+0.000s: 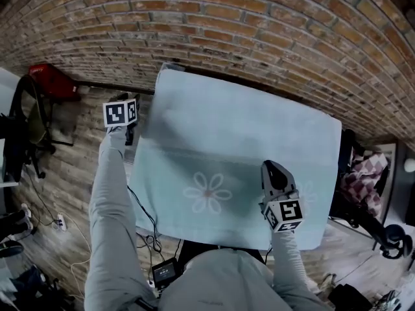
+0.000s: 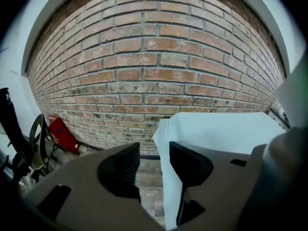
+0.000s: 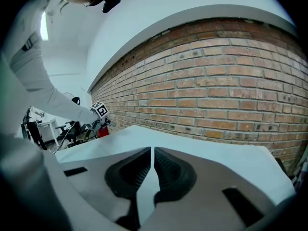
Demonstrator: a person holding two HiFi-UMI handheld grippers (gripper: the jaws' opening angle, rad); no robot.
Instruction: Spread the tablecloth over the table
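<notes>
A pale blue tablecloth (image 1: 240, 141) with a flower print lies flat over the table, and its edges hang down the sides. My left gripper (image 1: 130, 137) is at the table's far left corner, just off the cloth's side edge. In the left gripper view the left gripper (image 2: 154, 166) stands open, with only floor in the gap. The hanging edge of the tablecloth (image 2: 226, 129) runs just behind its right finger. My right gripper (image 1: 271, 168) rests over the near right part of the cloth. In its own view the right gripper (image 3: 152, 160) is shut, low over the tablecloth (image 3: 202, 141).
A brick wall (image 1: 259, 18) runs close behind the table. A red object (image 1: 52, 80) and a black chair (image 1: 29, 122) stand on the left. Cables (image 1: 149, 238) lie on the wooden floor at the near left. A checked item (image 1: 363, 173) sits to the right.
</notes>
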